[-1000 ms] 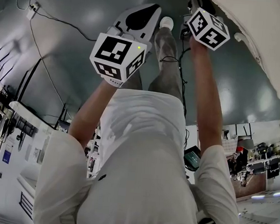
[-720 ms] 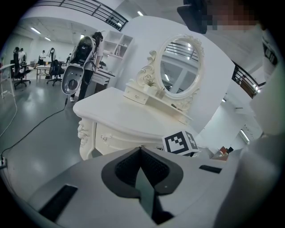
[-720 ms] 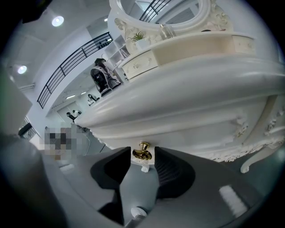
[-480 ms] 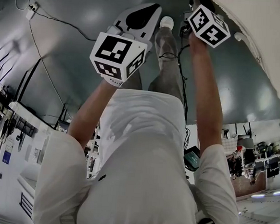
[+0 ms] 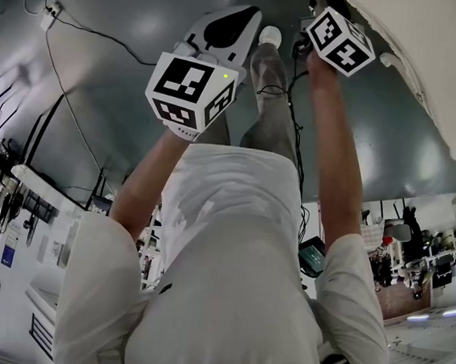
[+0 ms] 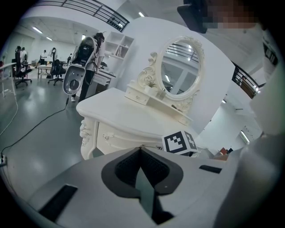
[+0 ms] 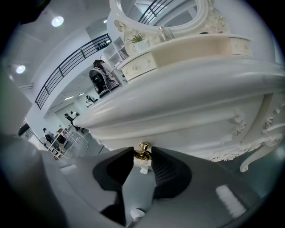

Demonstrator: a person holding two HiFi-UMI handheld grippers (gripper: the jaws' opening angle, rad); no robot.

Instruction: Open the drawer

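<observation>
the small gold metal knob (image 7: 143, 150) of the white drawer (image 7: 191, 122) sits right at the tips of your right gripper (image 7: 142, 156), between its two black pads. the drawer front lies just beyond and above them. the jaws have just been closing and now stand narrow, pinching the knob from both sides. so the grasp looks made, and the step in hand is the grip before the pull. the drawer front looks flush with the white carved dressing table (image 7: 187, 75), not yet drawn out, though this angle leaves that unsure. next you need a straight draw back along the gripper's own line, with the squeeze kept firm. the knob is smooth and round and could slip from the tips if you tilt or twist. your left gripper (image 6: 140, 148) is pressed together on nothing, with the table out ahead of its tips and well apart from the drawer.
</observation>
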